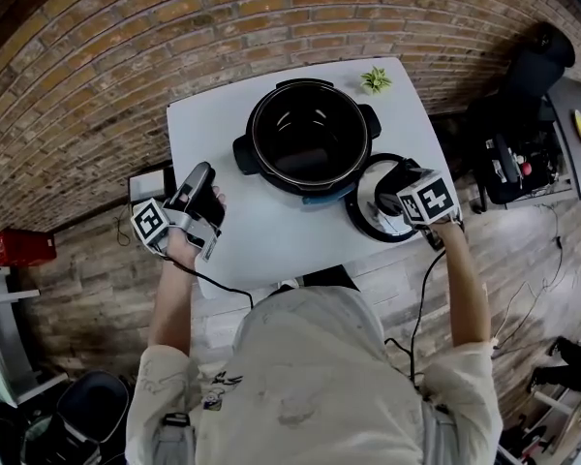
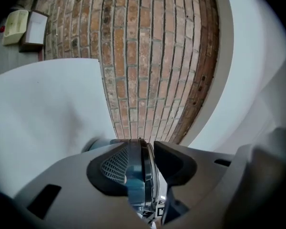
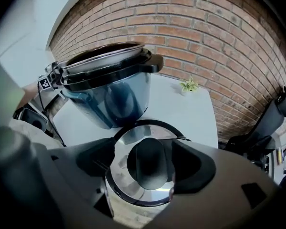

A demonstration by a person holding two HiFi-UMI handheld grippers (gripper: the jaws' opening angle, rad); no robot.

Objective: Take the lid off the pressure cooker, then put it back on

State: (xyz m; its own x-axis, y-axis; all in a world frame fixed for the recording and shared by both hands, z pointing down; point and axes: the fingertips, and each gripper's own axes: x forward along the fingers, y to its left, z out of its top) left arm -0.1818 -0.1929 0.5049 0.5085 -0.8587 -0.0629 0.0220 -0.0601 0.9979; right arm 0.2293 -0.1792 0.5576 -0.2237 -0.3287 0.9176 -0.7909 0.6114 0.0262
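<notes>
The pressure cooker (image 1: pixel 310 134) stands without its lid in the middle of the white table (image 1: pixel 271 231), its dark pot empty. Its steel lid (image 1: pixel 380 213) with a black knob (image 3: pixel 150 163) lies flat on the table at the cooker's right front. My right gripper (image 1: pixel 395 190) hovers just above the lid, pointing steeply down; its jaws are open, with the knob in the gap between them and not touched (image 3: pixel 145 168). My left gripper (image 1: pixel 201 177) is level at the table's left edge, open, short of the cooker's left side; the cooker (image 2: pixel 140 175) shows between its jaws.
A small green plant (image 1: pixel 375 79) stands at the table's far right corner, also seen behind the cooker (image 3: pixel 189 85). A brick wall runs behind the table. A red box (image 1: pixel 19 248) sits on the floor at left, dark equipment (image 1: pixel 523 143) at right.
</notes>
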